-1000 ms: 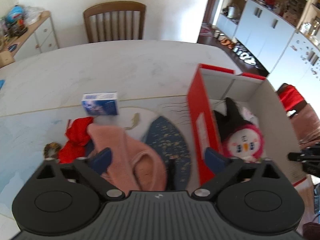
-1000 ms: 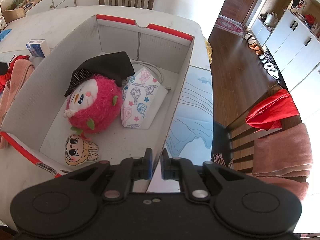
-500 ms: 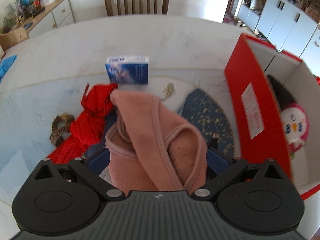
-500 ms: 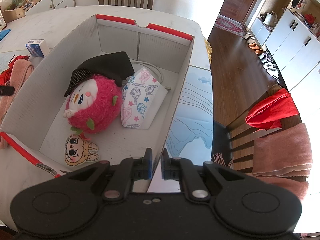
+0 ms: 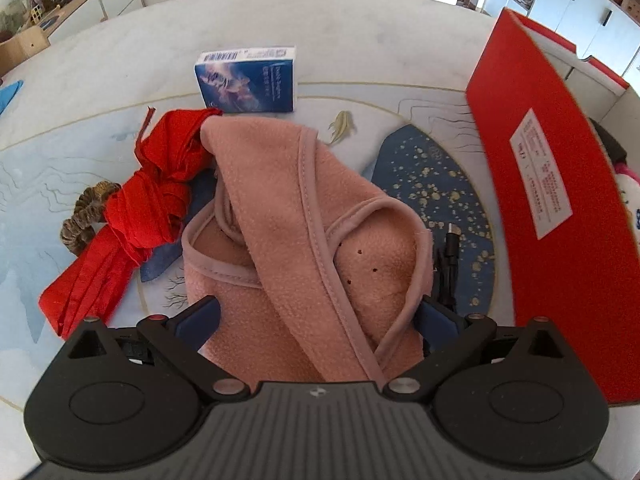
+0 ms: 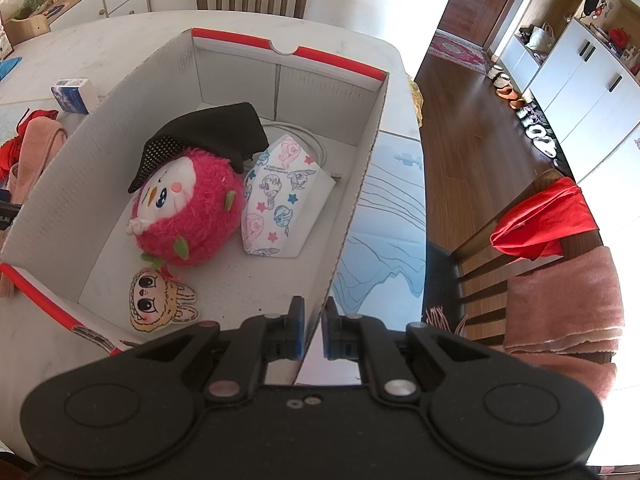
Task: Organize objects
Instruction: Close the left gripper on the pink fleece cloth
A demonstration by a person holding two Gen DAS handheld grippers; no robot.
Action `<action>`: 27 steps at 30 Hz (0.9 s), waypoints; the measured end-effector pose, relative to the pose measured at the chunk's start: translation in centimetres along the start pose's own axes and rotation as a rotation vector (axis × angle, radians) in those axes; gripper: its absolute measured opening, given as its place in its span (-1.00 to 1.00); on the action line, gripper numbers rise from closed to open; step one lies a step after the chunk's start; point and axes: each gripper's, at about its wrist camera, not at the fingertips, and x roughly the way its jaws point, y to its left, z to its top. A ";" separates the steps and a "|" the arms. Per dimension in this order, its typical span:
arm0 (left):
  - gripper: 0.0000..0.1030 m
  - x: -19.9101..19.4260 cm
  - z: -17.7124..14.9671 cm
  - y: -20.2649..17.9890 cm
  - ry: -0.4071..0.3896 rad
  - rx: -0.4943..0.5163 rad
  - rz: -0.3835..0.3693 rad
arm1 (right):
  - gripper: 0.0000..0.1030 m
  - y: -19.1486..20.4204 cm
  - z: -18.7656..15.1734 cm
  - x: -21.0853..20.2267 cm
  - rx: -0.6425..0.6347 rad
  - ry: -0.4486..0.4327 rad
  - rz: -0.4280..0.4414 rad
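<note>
- Since a second ago the left gripper [image 5: 316, 320] has come down over the pink fleece cloth [image 5: 304, 232], which now fills the middle of its view; the red box wall has slid out toward 3 o'clock.
- Its jaws stand wide apart, one blue pad at each side of the cloth's near end, at 8 and 4 o'clock; whether the pads press on the fabric cannot be told.
- That gripper points steeply down at the table [image 5: 360, 40].
- Against the pink cloth at 9 o'clock lies a red cloth [image 5: 132, 216], with a brown scrunchie [image 5: 80, 220] beyond it; a blue carton [image 5: 248, 80] stands at 12 o'clock, and a black cable [image 5: 448, 264] lies just beside the cloth at 3 o'clock.
- The right gripper [image 6: 314, 334] has not shifted: tilted steeply down, its jaws are pinched on the right wall of the cardboard box [image 6: 360, 184].
- Inside the box sit a pink plush toy [image 6: 188, 216] with a black hat, a patterned face mask [image 6: 280, 208] touching it at 3 o'clock, and a small cartoon charm [image 6: 160, 304] at 6 o'clock.
</note>
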 end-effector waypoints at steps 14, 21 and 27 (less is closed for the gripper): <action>1.00 0.7 0.2 -0.8 -0.014 0.024 0.020 | -0.85 -0.1 -0.1 0.0 -0.001 0.003 0.000; 0.68 0.3 0.2 -0.9 -0.022 0.010 0.018 | -0.85 0.0 -0.2 0.0 -0.004 0.006 -0.001; -0.29 -0.7 0.4 -1.0 -0.043 0.005 0.000 | -0.85 0.0 -0.2 0.1 -0.004 0.006 -0.001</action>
